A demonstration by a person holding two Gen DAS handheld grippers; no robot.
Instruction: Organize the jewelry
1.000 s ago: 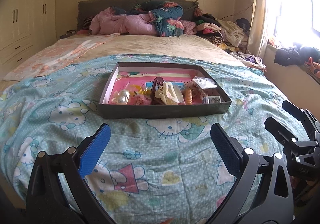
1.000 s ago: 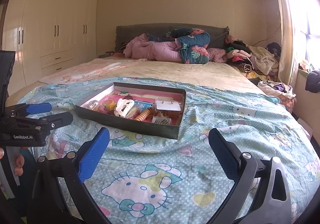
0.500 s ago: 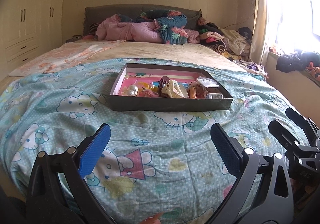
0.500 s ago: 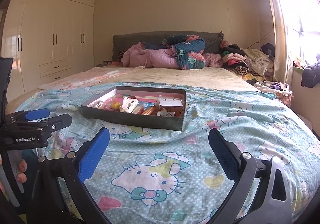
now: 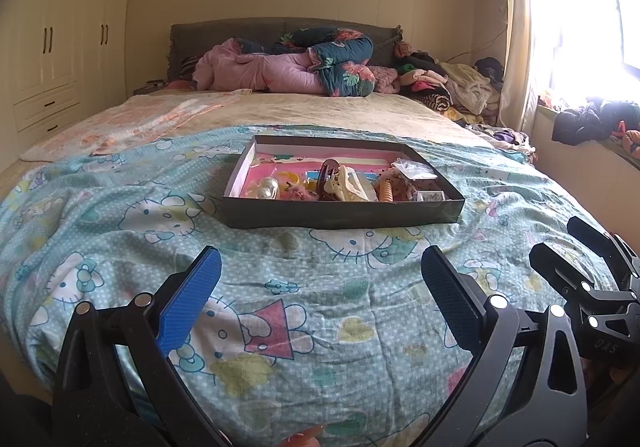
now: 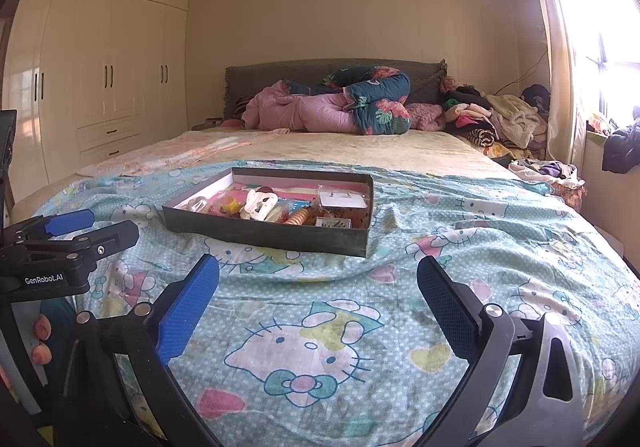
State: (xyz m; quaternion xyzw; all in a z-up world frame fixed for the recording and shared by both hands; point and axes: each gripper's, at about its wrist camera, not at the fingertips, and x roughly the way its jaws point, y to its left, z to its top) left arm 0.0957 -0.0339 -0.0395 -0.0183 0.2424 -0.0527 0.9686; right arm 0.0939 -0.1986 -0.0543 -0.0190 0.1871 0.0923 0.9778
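Note:
A shallow dark box (image 5: 340, 213) with a pink lining lies on the Hello Kitty bedspread (image 5: 280, 287). It holds several hair clips and trinkets: a cream claw clip (image 5: 346, 183), a brown clip, an orange coil, small clear bags. The box also shows in the right wrist view (image 6: 272, 235). My left gripper (image 5: 320, 283) is open and empty, well short of the box. My right gripper (image 6: 318, 287) is open and empty, also short of the box. Each gripper shows at the edge of the other's view.
The bed's far end holds a pink and floral quilt pile (image 5: 296, 67) and heaped clothes (image 5: 460, 87). White wardrobes (image 6: 100, 87) stand at the left. A bright window and sill with clothes (image 5: 592, 119) are at the right.
Both grippers have drawn back and tilted up, so the box sits lower and farther in the views and more wall and ceiling show. Jaws stay open.

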